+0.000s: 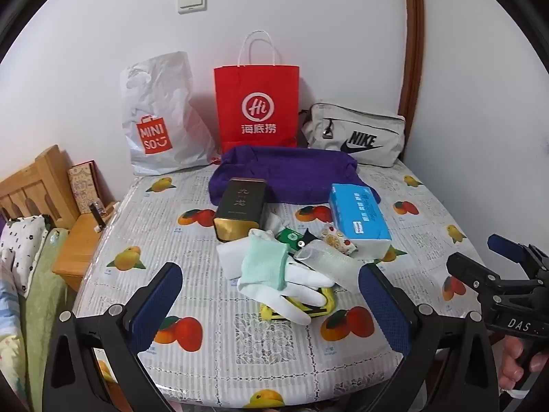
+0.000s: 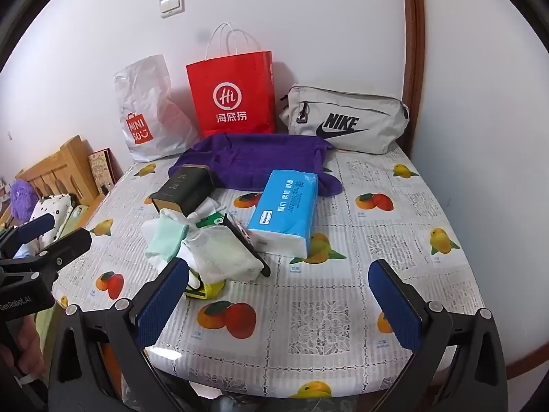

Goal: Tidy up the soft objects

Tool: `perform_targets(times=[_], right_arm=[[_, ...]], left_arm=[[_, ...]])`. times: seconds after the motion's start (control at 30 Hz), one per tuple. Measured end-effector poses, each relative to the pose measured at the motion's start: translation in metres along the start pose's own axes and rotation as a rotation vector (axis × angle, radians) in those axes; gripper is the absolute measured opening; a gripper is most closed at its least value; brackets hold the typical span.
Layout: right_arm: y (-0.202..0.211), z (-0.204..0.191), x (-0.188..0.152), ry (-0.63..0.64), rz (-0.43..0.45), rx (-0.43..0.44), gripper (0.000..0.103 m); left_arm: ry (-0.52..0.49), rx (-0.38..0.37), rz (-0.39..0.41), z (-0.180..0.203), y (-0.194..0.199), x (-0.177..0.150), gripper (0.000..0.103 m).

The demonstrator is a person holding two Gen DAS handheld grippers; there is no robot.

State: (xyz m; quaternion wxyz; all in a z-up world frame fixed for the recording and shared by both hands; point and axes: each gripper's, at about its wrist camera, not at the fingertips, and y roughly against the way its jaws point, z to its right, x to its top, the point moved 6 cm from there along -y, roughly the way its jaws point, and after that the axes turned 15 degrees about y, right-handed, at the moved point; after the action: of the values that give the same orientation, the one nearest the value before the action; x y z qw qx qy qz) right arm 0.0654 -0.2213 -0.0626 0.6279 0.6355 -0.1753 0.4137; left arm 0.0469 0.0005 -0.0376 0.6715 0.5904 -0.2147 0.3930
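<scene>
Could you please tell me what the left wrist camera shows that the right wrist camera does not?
Only the left wrist view shows the small fruit-print pouch beside the tissue pack. Only the right wrist view shows a purple fuzzy thing by the wooden headboard. Both show the red bag, purple cloth, and both open grippers: left, right.

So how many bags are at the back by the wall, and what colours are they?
Red paper bag: 1
White plastic bag: 1
Grey Nike bag: 1
Total: 3 bags
</scene>
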Motion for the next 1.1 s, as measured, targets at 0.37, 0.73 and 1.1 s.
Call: perform_targets(times=[0.37,0.73,1.1], right_arm=[[0.001,-0.004,0.001,0.012,-0.013,-0.010,0.103],[0.006,-0.002,0.001,0.000,0.002,0.006,0.103],[0.008,-0.002,-0.002,-0.007,0.009,0.001,0.103]], left_arm=[[-0.001,0.008,0.006,-0.003,0.007,0.000,0.103],[-0.006,0.009,0.019,-0.001,0.013,0.000,0.103],[-0.011,0.007,0.023,-0.001,0.016,0.001,0.103]])
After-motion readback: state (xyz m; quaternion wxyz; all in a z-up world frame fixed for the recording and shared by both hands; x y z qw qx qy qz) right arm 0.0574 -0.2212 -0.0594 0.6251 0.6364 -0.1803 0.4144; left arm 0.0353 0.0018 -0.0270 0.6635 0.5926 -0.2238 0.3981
